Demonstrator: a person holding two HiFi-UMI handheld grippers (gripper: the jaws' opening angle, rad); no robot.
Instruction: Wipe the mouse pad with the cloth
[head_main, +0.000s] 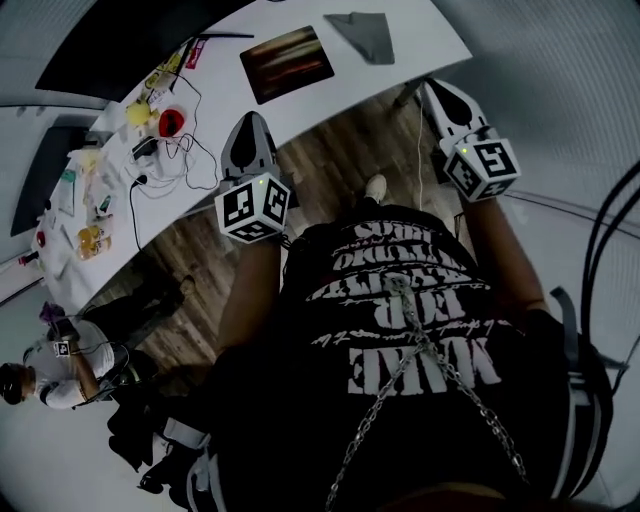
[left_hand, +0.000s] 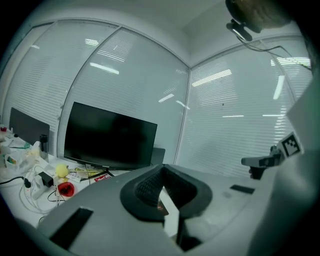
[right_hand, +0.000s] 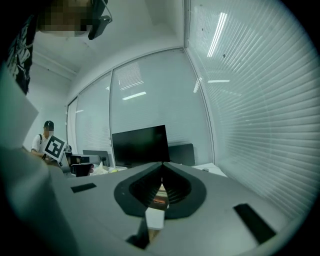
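Observation:
The mouse pad, dark with brown and orange streaks, lies on the white table near its front edge. To its right lies the grey cloth, folded flat. Both grippers hang in front of the table, over the wooden floor, apart from pad and cloth. My left gripper points at the table edge below the pad; its jaws meet at the tip with nothing between them. My right gripper is beside the table's right corner, below the cloth, also shut and empty.
The table's left part holds clutter: a red object, a yellow ball, black cables and small bottles. A dark monitor stands at the back. A person sits at lower left. Blinds cover the glass walls.

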